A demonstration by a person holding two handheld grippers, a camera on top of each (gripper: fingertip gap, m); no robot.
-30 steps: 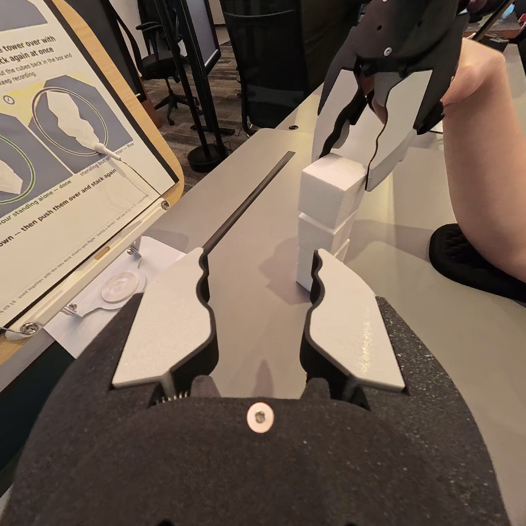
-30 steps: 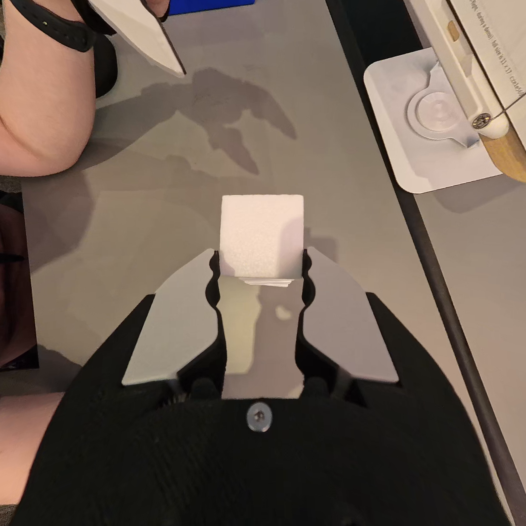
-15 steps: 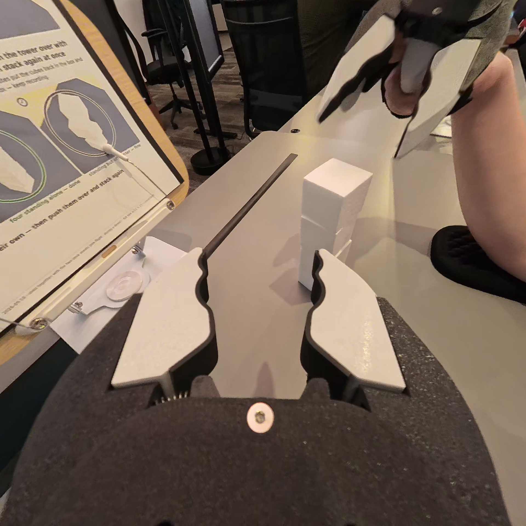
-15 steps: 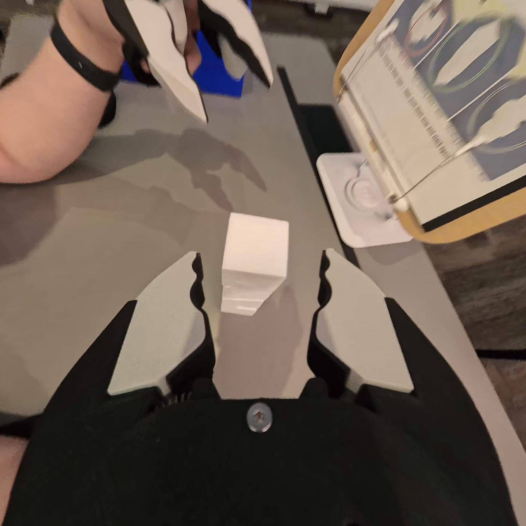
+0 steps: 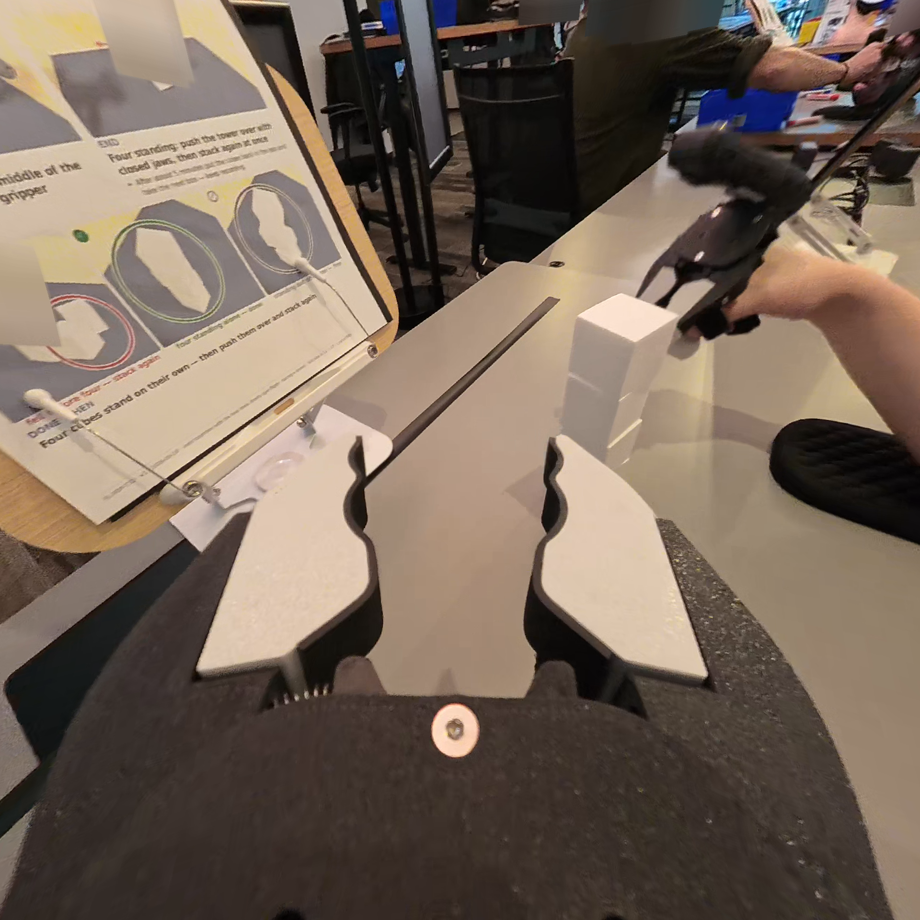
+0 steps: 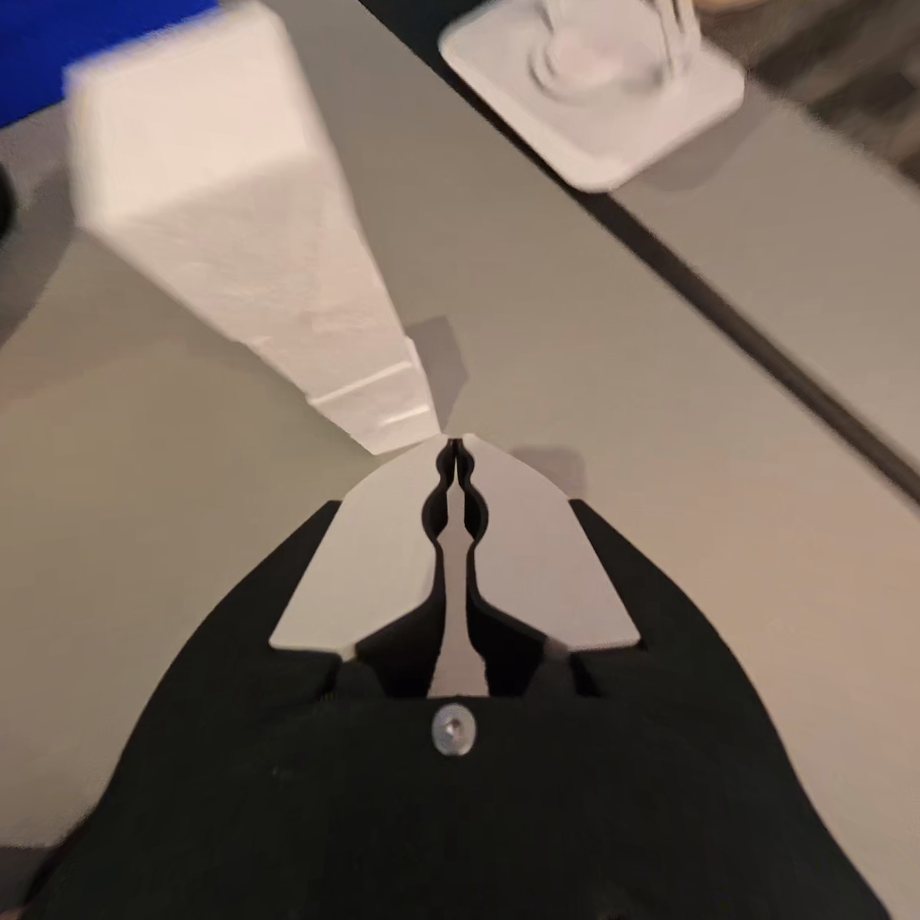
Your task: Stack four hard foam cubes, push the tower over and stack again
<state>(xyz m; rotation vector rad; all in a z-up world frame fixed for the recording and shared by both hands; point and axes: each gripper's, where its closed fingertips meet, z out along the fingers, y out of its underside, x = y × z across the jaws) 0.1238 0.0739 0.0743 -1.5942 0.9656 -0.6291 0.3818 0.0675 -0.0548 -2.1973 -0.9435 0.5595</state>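
A tower of white foam cubes (image 5: 612, 368) stands upright on the grey table (image 5: 448, 522), just ahead and right of my left gripper (image 5: 455, 448). The left gripper is open and empty, its right finger tip overlapping the tower's base in the view. My right gripper (image 5: 689, 323) shows beyond the tower, level with the top cube's far side. In the right wrist view the right gripper (image 6: 454, 441) is shut and empty, and the blurred tower (image 6: 224, 199) rises to its left. I cannot tell if it touches the tower.
An instruction board (image 5: 174, 279) on a white stand base (image 6: 597, 99) stands at the left. A dark seam (image 5: 473, 373) runs along the table. A black wrist pad (image 5: 846, 478) lies under the forearm at right. A blue box (image 6: 45, 55) is behind the tower. A person sits at the back. The left gripper's tips are roughly 30 cm from the right gripper's.
The right gripper let go of the top cube, rose, shut its jaws and came down beside the tower's top. The left gripper stayed open and shifted slightly. The tower stands still.
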